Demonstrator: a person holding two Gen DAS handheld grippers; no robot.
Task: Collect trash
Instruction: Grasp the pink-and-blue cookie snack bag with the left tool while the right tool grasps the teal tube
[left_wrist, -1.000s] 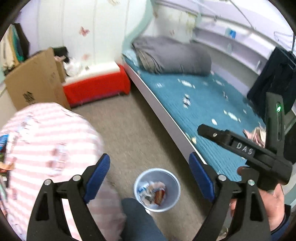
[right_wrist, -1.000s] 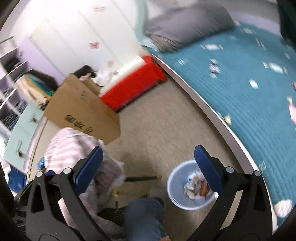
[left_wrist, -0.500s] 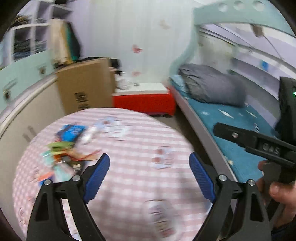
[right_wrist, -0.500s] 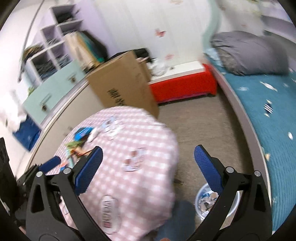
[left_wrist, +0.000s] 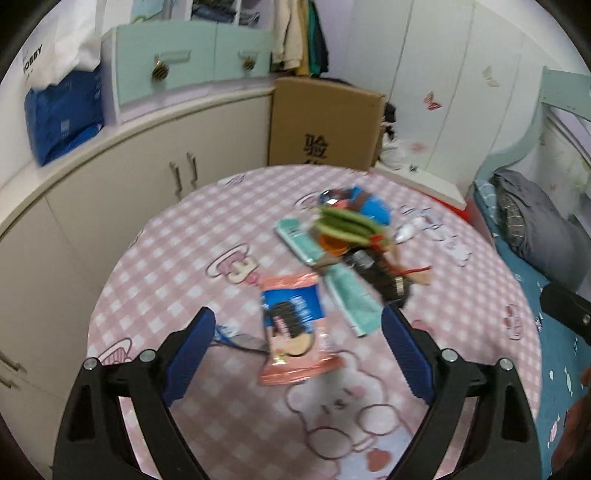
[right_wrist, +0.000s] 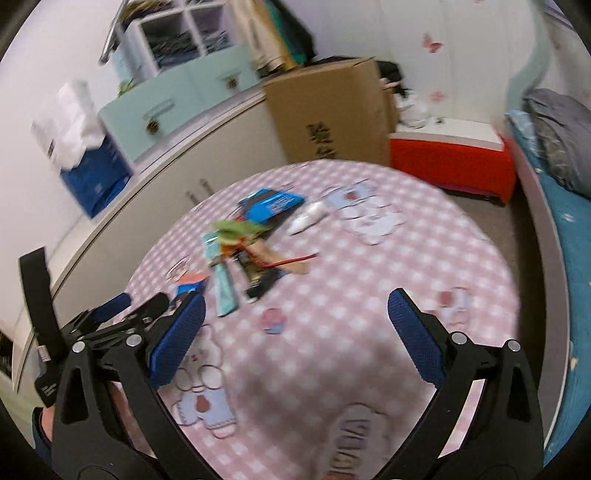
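A round table with a pink checked cloth (left_wrist: 184, 258) holds a heap of wrappers. A pink and blue snack packet (left_wrist: 293, 332) lies nearest, between the open jaws of my left gripper (left_wrist: 299, 347), which hovers just above it. Behind it lie teal wrappers (left_wrist: 347, 295), a green wrapper (left_wrist: 343, 221), a black wrapper (left_wrist: 376, 273) and a blue packet (left_wrist: 369, 203). My right gripper (right_wrist: 295, 328) is open and empty over the table's near side, right of the heap (right_wrist: 255, 243). The left gripper also shows at the left of the right wrist view (right_wrist: 110, 314).
A cardboard box (left_wrist: 325, 125) stands behind the table. Curved white cabinets (left_wrist: 92, 177) run along the left. A red bench (right_wrist: 450, 162) and a bed with a teal cover (right_wrist: 576, 236) lie to the right. A small white object (right_wrist: 306, 218) lies beyond the heap.
Both grippers swung up and left from the floor bin to the table. The bin has left view. The wrapper heap now lies ahead of both, and both stay open.
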